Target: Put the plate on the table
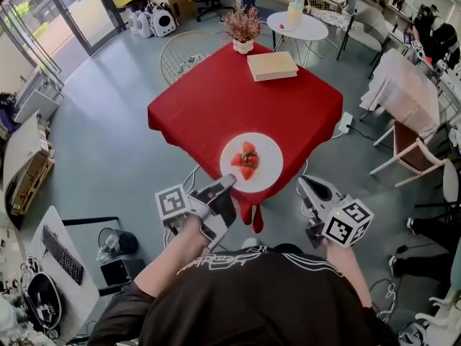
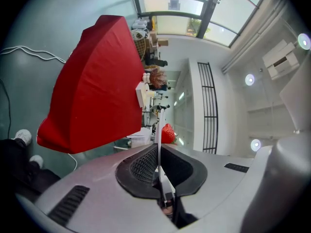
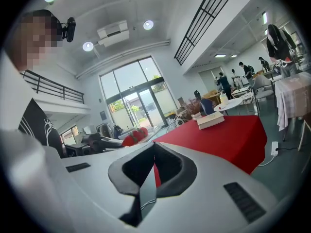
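A white plate [image 1: 268, 173] carrying a few strawberries [image 1: 246, 160] sits over the near corner of the red-clothed table [image 1: 216, 99]. My left gripper [image 1: 229, 184] is shut on the plate's near left rim. In the left gripper view, the plate [image 2: 158, 123] runs edge-on between the pads of that gripper [image 2: 158, 152], with a strawberry [image 2: 167, 133] beside it and the table [image 2: 97, 91] to the left. My right gripper [image 1: 304, 184] hangs shut just right of the plate, apart from it. In its own view the right gripper [image 3: 154, 152] holds nothing, and the strawberries [image 3: 136, 136] show to the left.
On the table's far side lie a cream book [image 1: 271, 65] and a potted dried plant [image 1: 243, 29]. Behind stand a round white table [image 1: 302, 26] and a wire chair [image 1: 184, 52]. A wooden chair [image 1: 410, 150] stands right; a desk with a keyboard [image 1: 61, 254] is at lower left.
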### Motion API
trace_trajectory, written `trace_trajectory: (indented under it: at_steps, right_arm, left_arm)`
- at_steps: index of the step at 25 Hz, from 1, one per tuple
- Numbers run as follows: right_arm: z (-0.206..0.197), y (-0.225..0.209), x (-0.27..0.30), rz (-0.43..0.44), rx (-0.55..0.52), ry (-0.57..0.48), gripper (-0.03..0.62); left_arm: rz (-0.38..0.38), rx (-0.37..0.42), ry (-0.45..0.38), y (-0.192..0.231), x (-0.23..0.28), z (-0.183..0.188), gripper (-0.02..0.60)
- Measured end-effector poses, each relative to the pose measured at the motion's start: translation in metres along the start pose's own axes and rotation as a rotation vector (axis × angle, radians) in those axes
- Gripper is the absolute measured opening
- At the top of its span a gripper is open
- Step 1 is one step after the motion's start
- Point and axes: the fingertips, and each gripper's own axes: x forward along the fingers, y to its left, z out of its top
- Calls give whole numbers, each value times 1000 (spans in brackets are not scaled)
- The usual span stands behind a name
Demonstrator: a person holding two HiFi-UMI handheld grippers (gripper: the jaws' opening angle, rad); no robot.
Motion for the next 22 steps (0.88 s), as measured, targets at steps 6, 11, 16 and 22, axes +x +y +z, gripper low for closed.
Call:
trace_trajectory:
  at_steps: [6, 11, 16, 22]
  right_arm:
    - [8, -30, 7, 1, 8, 8, 8]
    - [21, -60, 28, 23, 28, 17, 8]
    - [38, -78, 57, 58, 26, 31, 8]
    - [40, -104, 84, 82, 51, 65, 8]
  left_arm:
    - [9, -2, -5, 3, 31, 12, 18]
    - [19, -3, -21, 3, 57, 27, 18]
    - [32, -6, -57, 2, 74, 51, 18]
    - [62, -24, -78, 19, 100, 70, 18]
